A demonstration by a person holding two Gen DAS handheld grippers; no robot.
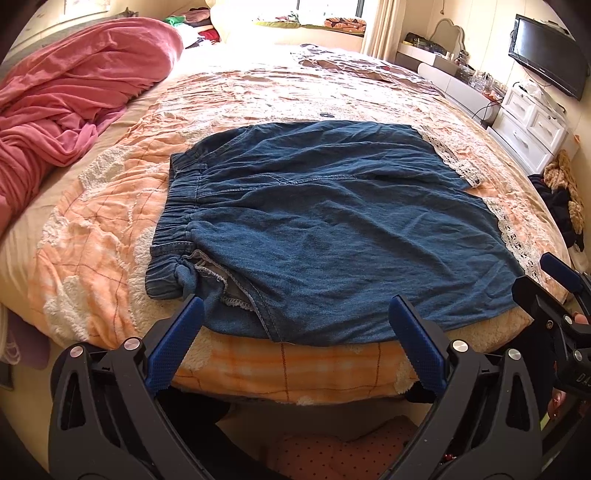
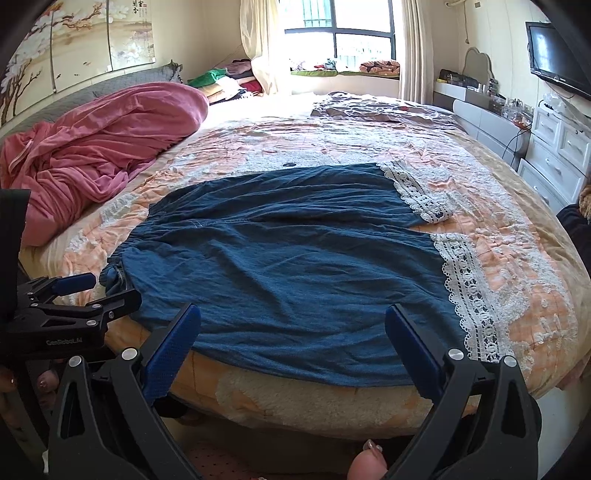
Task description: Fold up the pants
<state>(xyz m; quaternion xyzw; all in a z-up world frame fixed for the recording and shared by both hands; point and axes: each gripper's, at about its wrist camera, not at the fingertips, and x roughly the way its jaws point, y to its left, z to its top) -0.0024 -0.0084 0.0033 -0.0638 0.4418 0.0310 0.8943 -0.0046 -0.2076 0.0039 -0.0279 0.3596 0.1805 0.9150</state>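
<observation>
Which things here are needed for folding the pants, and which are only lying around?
For the job: pants, left tongs, right tongs, both open.

Lying about: pink blanket, clothes pile, television, white drawers.

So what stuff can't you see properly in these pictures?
- Underside of the blue pants: both views, hidden against the quilt.
- Things on the dresser: both views, too small to name.
- TV: right wrist view, cut off by the picture's edge.
- Window: left wrist view, washed out by glare.
- Floor under the bed: blocked by the left gripper and right gripper.
</observation>
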